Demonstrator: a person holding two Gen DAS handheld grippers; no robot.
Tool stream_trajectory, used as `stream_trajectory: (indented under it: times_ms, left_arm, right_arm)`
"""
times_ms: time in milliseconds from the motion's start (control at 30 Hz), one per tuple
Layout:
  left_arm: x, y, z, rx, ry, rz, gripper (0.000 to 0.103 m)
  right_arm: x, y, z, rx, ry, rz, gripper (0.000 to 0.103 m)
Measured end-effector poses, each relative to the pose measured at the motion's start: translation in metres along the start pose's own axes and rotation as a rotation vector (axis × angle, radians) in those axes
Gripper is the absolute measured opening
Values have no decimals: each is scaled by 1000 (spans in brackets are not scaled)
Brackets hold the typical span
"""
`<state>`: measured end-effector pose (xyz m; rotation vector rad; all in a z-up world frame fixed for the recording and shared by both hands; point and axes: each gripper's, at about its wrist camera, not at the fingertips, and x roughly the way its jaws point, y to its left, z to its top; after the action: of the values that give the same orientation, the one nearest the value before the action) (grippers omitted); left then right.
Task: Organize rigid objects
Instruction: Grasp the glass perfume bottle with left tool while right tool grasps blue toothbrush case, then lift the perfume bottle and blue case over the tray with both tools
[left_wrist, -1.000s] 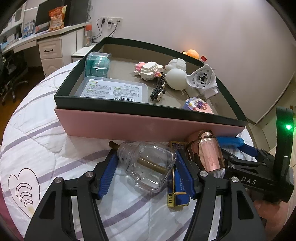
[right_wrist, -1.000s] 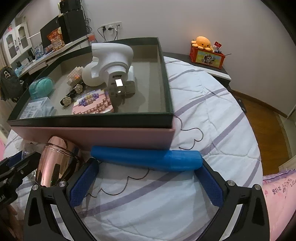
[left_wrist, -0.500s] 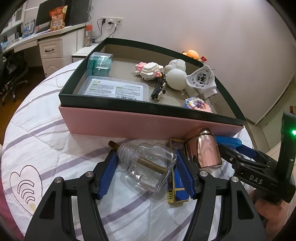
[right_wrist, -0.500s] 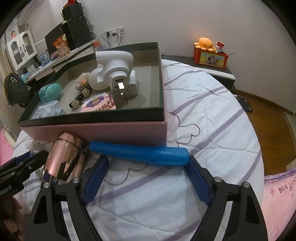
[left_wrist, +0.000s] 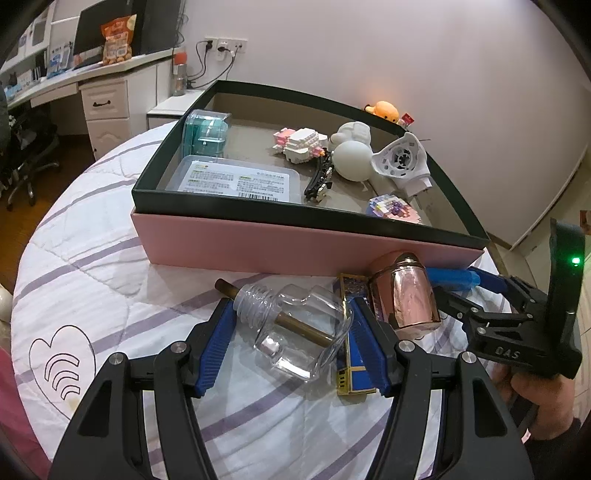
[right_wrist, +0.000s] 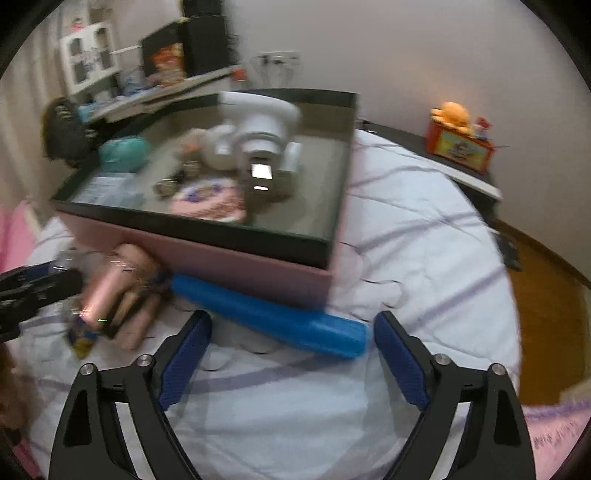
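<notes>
My left gripper (left_wrist: 293, 314) is shut on a clear glass bottle (left_wrist: 295, 332) with a brass rod inside, held sideways just above the quilt. Beside it lie a small blue-and-gold box (left_wrist: 354, 369) and a rose-gold cylinder (left_wrist: 402, 295). My right gripper (right_wrist: 293, 321) is open and its jaws are closing. A blue tube (right_wrist: 269, 317) lies slantwise between its fingertips, against the pink box (right_wrist: 258, 266), and the pads do not press on it. In the left wrist view the right gripper (left_wrist: 461, 286) sits at the right, held by a hand (left_wrist: 532, 398).
The pink box has a dark green rim (left_wrist: 295, 218). It holds a teal case (left_wrist: 205, 134), a flat plastic case (left_wrist: 236, 181), block figures (left_wrist: 301, 144), a white lamp (left_wrist: 351, 160) and a white hair dryer (left_wrist: 400, 162). The quilt ends at a wooden floor (right_wrist: 546, 314) on the right.
The right gripper's jaws have narrowed around the blue tube and the gripper has rolled, tilting and blurring its view. The left gripper holds the bottle as before and has barely moved.
</notes>
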<state>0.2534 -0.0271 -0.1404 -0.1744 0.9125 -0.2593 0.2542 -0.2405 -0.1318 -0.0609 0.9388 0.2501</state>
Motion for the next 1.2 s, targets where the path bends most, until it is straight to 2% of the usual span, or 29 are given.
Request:
stream_trajectory:
  times_ms: [67, 167, 300, 400, 667, 700, 733, 767, 1033, 1200]
  left_arm:
    - [0, -2, 0, 6, -1, 0, 64]
    - [0, -5, -1, 13, -1, 2, 64]
    - [-2, -6, -4, 19, -2, 7, 64]
    - [-2, -4, -4, 14, 0, 6, 64]
    - [-6, -1, -9, 17, -2, 7, 64]
    - [-5, 0, -9, 14, -1, 4, 64]
    - [-5, 0, -9, 13, -2, 1, 64]
    - [-5, -1, -9, 15, -6, 0, 64]
    - [-19, -2, -14, 31, -24, -12, 64]
    - [-40, 1, -10, 35, -65, -2, 64]
  right_arm:
    - [-1, 6, 0, -43, 9, 20, 68]
    - [-3, 11, -2, -87, 35, -2, 59]
    - [-16, 15, -10, -128, 65, 61, 40]
    - [-24, 27, -17, -190, 77, 139, 39]
    - [-9, 43, -12, -218, 76, 143, 38]
    - [-10, 46, -12, -220, 76, 144, 30]
    - [-13, 48, -13, -216, 73, 149, 22]
    - [-15, 49, -15, -201, 69, 158, 19]
    - [-26, 54, -26, -112, 46, 164, 18]
    - [-46, 54, -22, -75, 6, 181, 15]
